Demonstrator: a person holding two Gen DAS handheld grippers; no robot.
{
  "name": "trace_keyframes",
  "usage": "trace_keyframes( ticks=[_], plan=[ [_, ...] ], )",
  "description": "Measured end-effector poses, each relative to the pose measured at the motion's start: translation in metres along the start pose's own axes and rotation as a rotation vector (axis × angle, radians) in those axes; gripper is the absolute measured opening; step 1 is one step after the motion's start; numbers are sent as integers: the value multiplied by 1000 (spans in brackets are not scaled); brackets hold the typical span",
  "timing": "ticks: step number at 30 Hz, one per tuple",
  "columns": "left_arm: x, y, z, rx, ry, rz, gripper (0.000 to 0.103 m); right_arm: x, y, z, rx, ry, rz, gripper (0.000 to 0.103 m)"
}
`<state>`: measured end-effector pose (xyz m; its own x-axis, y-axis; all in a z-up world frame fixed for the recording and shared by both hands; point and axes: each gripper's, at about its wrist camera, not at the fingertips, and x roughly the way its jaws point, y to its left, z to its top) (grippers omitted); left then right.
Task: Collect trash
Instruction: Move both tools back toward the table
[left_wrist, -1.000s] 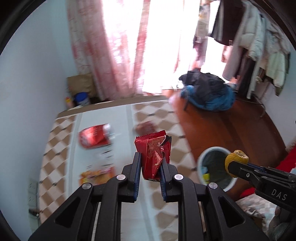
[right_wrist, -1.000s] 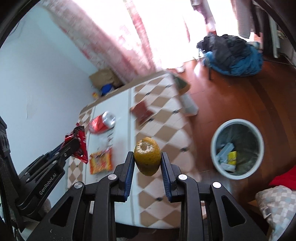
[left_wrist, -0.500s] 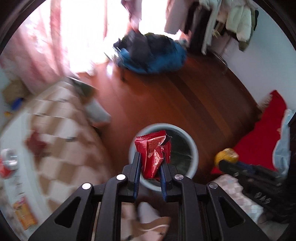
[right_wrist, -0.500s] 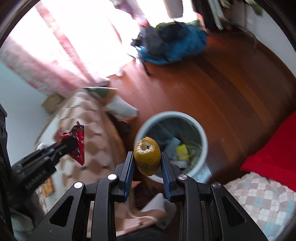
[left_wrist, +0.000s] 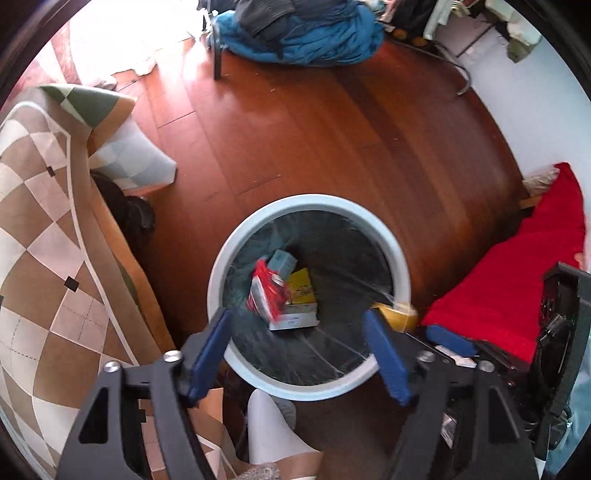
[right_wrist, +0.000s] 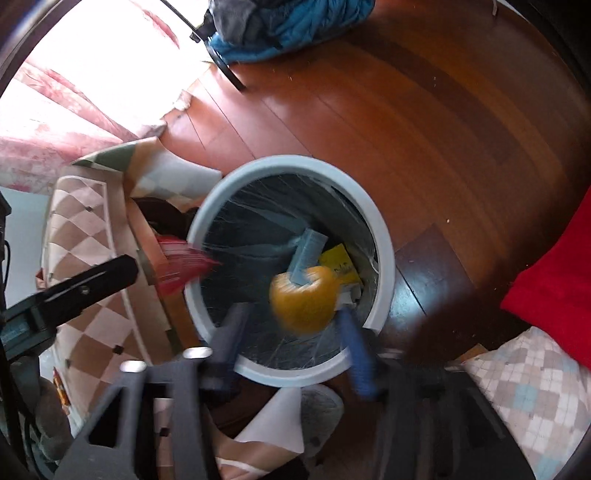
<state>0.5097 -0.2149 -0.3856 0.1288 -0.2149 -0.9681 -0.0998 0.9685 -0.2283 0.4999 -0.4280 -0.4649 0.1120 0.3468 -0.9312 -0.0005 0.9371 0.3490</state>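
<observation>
A round pale-blue trash bin (left_wrist: 388, 236) with a dark liner stands on the wooden floor. My left gripper (left_wrist: 301, 350) is open above its near rim. The red snack wrapper (left_wrist: 266, 291) is blurred in the air inside the bin, above boxes. In the right wrist view my right gripper (right_wrist: 291, 339) is open over the bin (right_wrist: 384, 236), and the yellow fruit peel (right_wrist: 303, 302) is blurred between and ahead of its fingers, free of them. The red wrapper (right_wrist: 181, 267) shows blurred at the bin's left edge, ahead of my left gripper.
A table with a brown checked cloth (left_wrist: 40, 236) is to the left of the bin. A red blanket (left_wrist: 532, 273) lies to the right. A blue and dark pile of clothes (left_wrist: 295, 33) sits at the far end of the floor. A person's slippered foot (left_wrist: 273, 424) is near the bin.
Both grippers moved closer over the bin and opened. The red wrapper left my left gripper and the yellow peel left my right gripper; both are dropping into the bin.
</observation>
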Motion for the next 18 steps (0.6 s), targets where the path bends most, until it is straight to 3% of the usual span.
trace_keyframes(
  ticks=[2, 3, 4, 6, 12, 18],
  plan=[
    [3, 5, 0, -23, 8, 7, 79, 4, -3, 1, 5, 5, 0, 78],
    [4, 6, 0, -27, 8, 17, 97, 4, -3, 1, 8, 8, -9, 86],
    [4, 8, -2, -31, 2, 32, 103, 4, -4, 0, 9, 8, -28, 91],
    [2, 9, -7, -35, -14, 77, 103, 5, -5, -2, 1, 11, -61, 103],
    [-6, 14, -26, -31, -54, 184, 103, -5, 3, -15, -41, 9, -182, 103],
    [-27, 7, -41, -15, -96, 230, 103, -33, 13, -24, -73, -26, -214, 103]
  ],
)
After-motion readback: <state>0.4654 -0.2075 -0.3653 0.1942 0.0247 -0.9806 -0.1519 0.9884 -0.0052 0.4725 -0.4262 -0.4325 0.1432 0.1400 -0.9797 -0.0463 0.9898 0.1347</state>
